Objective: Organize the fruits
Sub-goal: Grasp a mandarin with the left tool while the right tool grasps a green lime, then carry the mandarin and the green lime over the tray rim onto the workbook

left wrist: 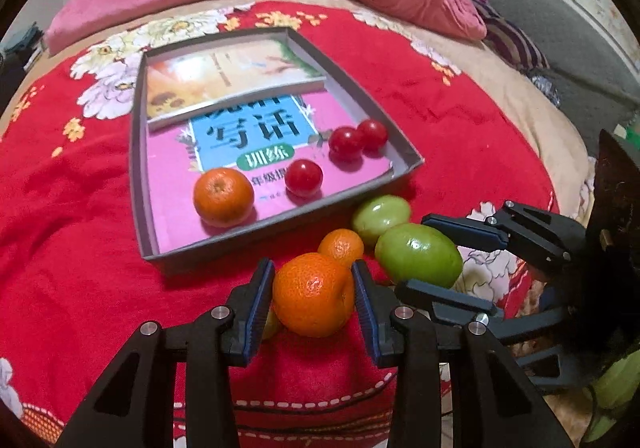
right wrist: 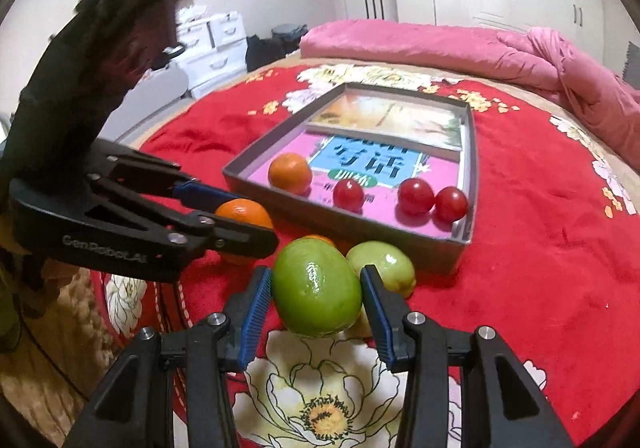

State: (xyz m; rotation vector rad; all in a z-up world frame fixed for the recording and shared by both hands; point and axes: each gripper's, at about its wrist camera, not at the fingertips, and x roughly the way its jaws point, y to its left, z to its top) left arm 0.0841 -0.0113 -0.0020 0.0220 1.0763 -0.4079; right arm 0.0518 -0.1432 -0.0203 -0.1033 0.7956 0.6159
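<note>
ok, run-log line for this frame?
left gripper: shut on tangerine | right gripper: shut on green fruit | tray: one tangerine, three tomatoes | blanket: tangerine, green fruit loose

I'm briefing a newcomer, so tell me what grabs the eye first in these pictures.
Two fruits held at once: the left claw is shut on an orange mandarin, and the right claw on a green fruit, both near the front of the red flowered bedspread. Just behind them lies a grey box lid lined with books, holding one mandarin and three red tomatoes.
</note>
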